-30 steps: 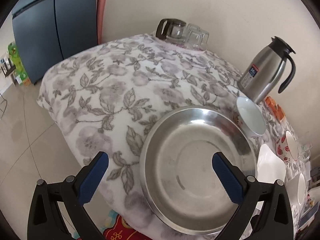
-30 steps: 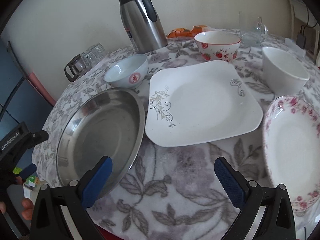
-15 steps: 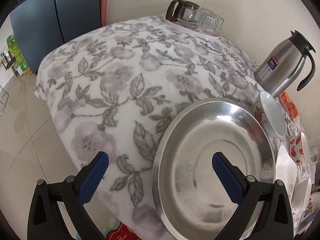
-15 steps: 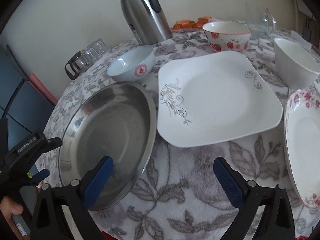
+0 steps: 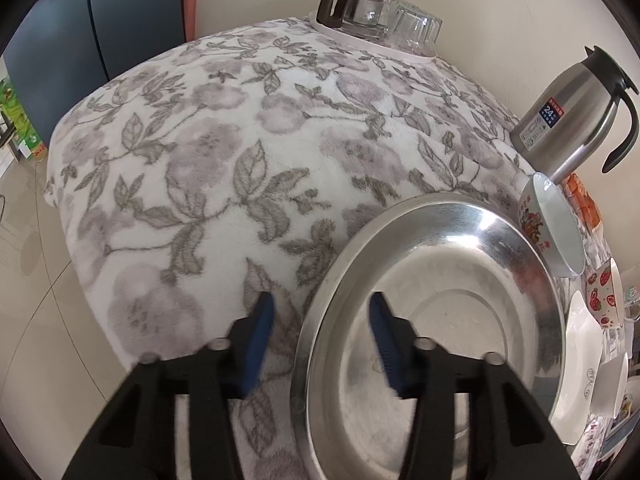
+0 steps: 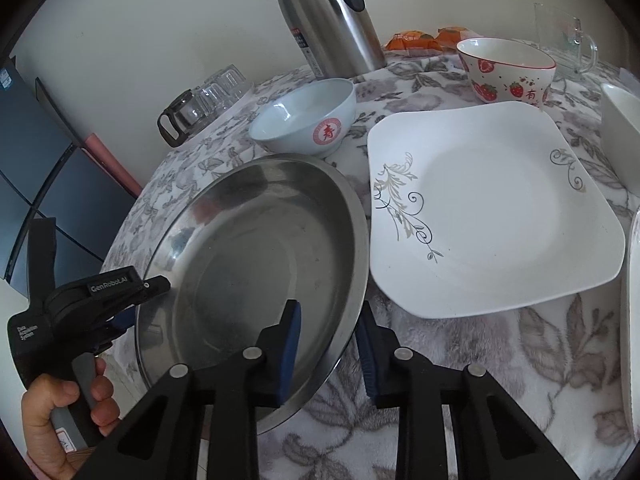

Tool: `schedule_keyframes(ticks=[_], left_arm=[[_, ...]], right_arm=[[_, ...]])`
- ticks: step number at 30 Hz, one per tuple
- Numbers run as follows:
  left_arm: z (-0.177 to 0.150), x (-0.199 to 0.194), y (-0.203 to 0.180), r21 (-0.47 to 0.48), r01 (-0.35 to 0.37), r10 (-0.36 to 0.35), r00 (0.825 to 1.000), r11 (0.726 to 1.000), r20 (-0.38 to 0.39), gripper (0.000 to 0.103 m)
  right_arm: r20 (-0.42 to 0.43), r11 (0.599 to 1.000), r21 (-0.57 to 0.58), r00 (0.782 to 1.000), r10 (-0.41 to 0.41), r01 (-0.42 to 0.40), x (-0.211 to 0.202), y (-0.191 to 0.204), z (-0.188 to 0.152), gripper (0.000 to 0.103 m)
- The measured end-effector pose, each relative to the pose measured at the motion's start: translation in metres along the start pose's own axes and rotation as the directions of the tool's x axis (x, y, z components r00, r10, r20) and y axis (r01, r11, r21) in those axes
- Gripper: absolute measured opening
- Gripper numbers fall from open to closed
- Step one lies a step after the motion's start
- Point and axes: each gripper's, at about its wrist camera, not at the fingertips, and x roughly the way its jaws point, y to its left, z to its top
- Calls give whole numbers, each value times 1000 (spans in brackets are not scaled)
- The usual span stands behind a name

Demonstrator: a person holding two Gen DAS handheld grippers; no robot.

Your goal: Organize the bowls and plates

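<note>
Both fingers' pairs closing since earlier, astride steel plate point(image 6: 256, 248) rim

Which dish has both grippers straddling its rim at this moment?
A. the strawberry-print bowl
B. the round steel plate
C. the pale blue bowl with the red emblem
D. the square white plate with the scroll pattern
B: the right gripper has one pad inside and one outside the near rim of the steel plate, its jaws closing; the left gripper straddles the opposite rim the same way, also closing.
</note>
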Motion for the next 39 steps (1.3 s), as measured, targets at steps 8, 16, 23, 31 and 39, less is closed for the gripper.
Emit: schedule_keyframes(ticks=[8,16,23,31,39], left_arm=[[0,8,-1,10,15,-15,1000,1000,2,30],[0,7,0,30,24,-24,1000,999,3,29],[-6,1,8,12,49,-49,999,999,-14,27],[-13,-13,10,-20,89,-90,996,996,-14,26],[-16,-42,1,-19,105,-104,993,994,55,26]], right_arm=[[-15,1000,20,1000,16,-15,9,-8,5,16],[-10,1000,-3,1000,15,-15,1,-2,6,16],[3,999,-34,1000,21,-21,-14,4,8,16],[29,997,-74,999,26,-23,-35,5,11,16],[75,994,-100,995,58,-51,-60,3,15,16]])
